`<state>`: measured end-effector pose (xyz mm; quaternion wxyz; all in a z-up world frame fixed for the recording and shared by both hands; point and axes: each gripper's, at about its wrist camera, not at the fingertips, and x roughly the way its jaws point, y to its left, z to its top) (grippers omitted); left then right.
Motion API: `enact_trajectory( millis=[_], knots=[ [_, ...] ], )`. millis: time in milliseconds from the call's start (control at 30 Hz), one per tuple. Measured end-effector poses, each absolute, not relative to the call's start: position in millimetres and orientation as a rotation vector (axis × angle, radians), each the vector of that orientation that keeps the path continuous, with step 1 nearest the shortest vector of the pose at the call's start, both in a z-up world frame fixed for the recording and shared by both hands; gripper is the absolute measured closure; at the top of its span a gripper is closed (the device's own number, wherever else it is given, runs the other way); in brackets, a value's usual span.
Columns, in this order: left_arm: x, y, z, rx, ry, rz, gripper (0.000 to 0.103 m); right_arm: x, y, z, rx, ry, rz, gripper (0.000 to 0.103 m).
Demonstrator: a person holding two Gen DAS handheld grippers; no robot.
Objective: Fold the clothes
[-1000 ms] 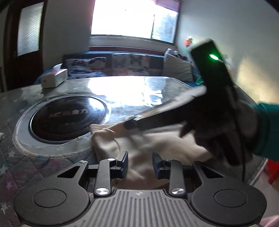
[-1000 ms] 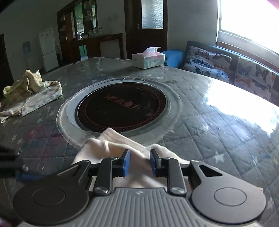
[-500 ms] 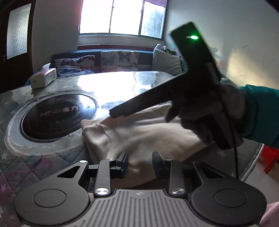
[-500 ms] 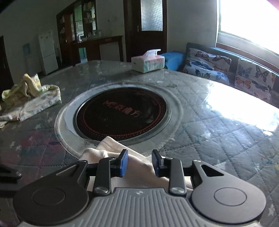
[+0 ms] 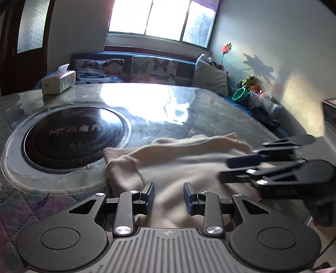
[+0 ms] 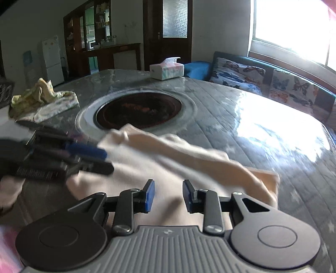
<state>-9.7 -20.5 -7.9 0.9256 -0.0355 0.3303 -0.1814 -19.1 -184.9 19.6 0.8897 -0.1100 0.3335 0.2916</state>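
Cream garment (image 5: 180,166) lay bunched on the quilted table (image 5: 210,109), beside the round dark hotplate (image 5: 73,134). Left gripper (image 5: 169,198) and right gripper (image 6: 168,196) both hung over it, fingers apart, holding nothing.

Bright window (image 5: 161,20) above a sofa (image 5: 134,67) (butterfly cushions), pale walls.

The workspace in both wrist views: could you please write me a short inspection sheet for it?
Surface: quilted table cover with round dark inset.
Job's things: cream garment lying rumpled near the front edge.
Clutter: tissue box; yellow-patterned cloth heap.
Grippers: left tool and right tool open, over the garment.
Cables: nothing seen.
Surroundings: butterfly-cushion sofa, window, fridge.
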Motion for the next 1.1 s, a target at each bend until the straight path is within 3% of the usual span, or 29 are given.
enact_trajectory(
  millis=[367, 1100],
  knots=[
    [-7.5, -23.0, -7.1, -0.024, 0.689, -0.346, 0.067, -62.0, -222.6, 13.9, -0.260, 0.634, 0.562, 0.074],
    [5.3, -92.0, -4.6, 0.030, 0.676, -0.526, 0.067, -27.9, -253.4, 22.3, -0.127, 0.646, 0.510, 0.074]
  ],
)
